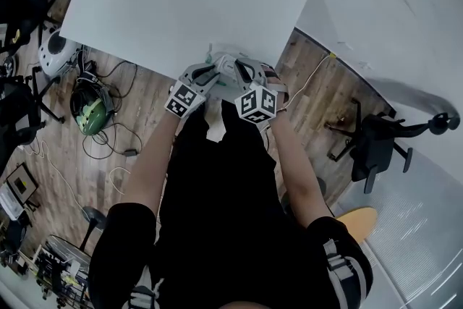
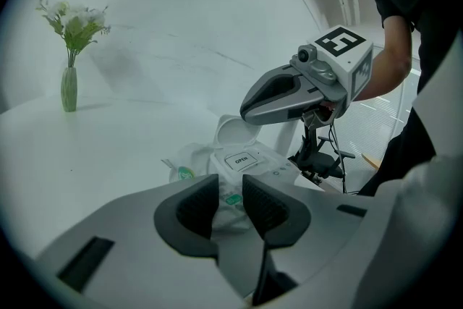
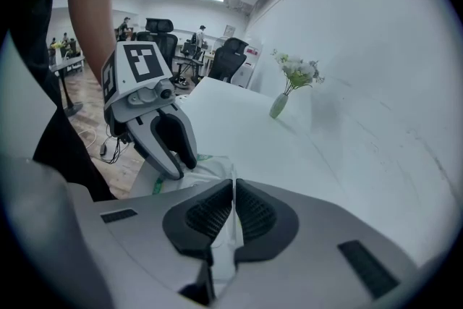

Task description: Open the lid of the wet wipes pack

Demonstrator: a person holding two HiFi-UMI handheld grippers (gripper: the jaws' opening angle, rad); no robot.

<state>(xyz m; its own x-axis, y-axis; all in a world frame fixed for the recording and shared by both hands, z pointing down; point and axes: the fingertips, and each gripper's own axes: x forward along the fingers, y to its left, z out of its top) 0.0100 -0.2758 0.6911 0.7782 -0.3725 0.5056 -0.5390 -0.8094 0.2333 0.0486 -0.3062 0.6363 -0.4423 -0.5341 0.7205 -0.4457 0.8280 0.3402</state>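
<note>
The wet wipes pack (image 1: pixel 226 65) lies at the near edge of the white table (image 1: pixel 181 3). In the left gripper view its round white lid (image 2: pixel 235 132) stands flipped up, with the "OPEN" label (image 2: pixel 241 159) showing on the pack's top. My left gripper (image 2: pixel 230 188) is shut on the crumpled near end of the pack (image 2: pixel 268 170). My right gripper (image 2: pixel 249 108) hovers just above the raised lid, apart from it. In the right gripper view its jaws (image 3: pixel 234 188) stand almost together with only a thin slit, and I see nothing gripped between them.
A green vase of white flowers (image 2: pixel 69 87) stands far back on the table. The table's corner falls off close to the pack's right. On the wooden floor lie a helmet (image 1: pixel 88 108) and cables at left, and an office chair (image 1: pixel 376 141) stands at right.
</note>
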